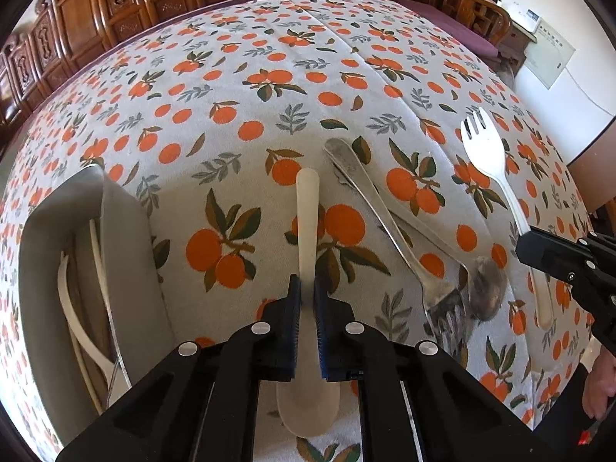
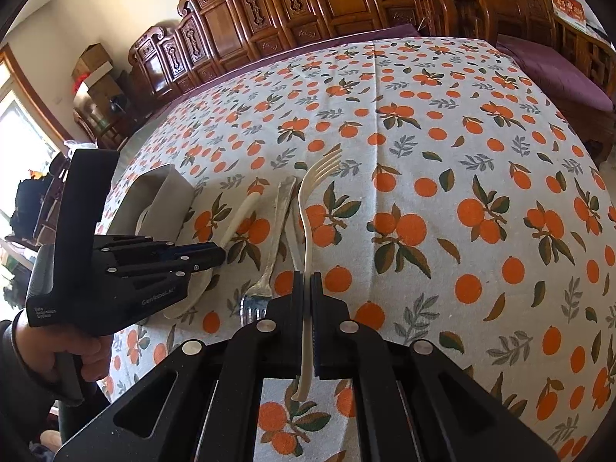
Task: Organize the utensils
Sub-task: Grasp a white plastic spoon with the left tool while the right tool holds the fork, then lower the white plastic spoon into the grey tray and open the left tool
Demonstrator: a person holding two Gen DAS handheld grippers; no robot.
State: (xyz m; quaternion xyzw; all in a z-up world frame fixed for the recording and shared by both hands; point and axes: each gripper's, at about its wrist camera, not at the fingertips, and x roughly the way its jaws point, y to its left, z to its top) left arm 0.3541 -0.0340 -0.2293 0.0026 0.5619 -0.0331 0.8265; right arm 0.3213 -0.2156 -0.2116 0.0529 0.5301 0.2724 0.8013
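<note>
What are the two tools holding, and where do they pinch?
The left tool pinches the white spoon on its handle. The right tool pinches the white fork low on its handle.

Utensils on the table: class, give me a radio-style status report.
Left gripper shut on cream spoon. Right gripper shut on cream fork. Metal fork and metal spoon lie loose. Nothing blocking the grey holder.

Right claw (image 2: pixel 307 288) clamped on cream plastic fork (image 2: pixel 308 208), metal fork (image 2: pixel 269 246) on orange-print tablecloth (image 2: pixel 462 154)
</note>
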